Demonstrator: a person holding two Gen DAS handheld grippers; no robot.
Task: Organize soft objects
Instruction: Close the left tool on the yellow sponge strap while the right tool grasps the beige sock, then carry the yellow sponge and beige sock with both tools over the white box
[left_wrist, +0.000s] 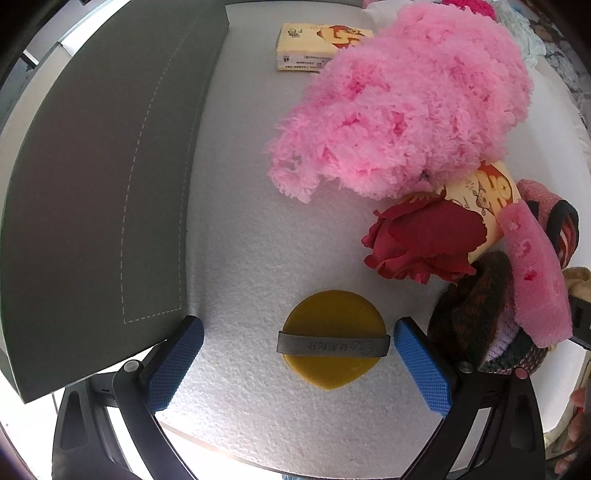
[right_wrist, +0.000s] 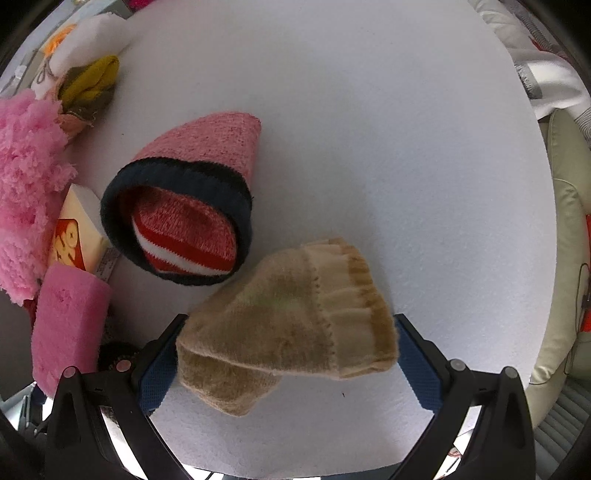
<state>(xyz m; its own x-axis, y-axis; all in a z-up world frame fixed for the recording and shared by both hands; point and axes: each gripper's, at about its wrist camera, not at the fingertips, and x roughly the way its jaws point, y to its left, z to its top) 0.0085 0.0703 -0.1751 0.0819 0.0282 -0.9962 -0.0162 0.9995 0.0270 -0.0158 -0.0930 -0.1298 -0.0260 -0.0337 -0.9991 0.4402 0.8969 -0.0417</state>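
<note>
Straddling yellow pad (left_wrist: 334, 339) with my left gripper (left_wrist: 297, 363), jaws wide, nothing gripped | right gripper (right_wrist: 286, 363) wide around tan sock (right_wrist: 288, 325), contact unclear | white bench (right_wrist: 369, 129)

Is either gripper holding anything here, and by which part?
The left gripper holds nothing: its jaws stand open around the yellow round sponge pad with a grey strap. The right gripper is open around the beige fuzzy knitted sock; contact cannot be told.
</note>
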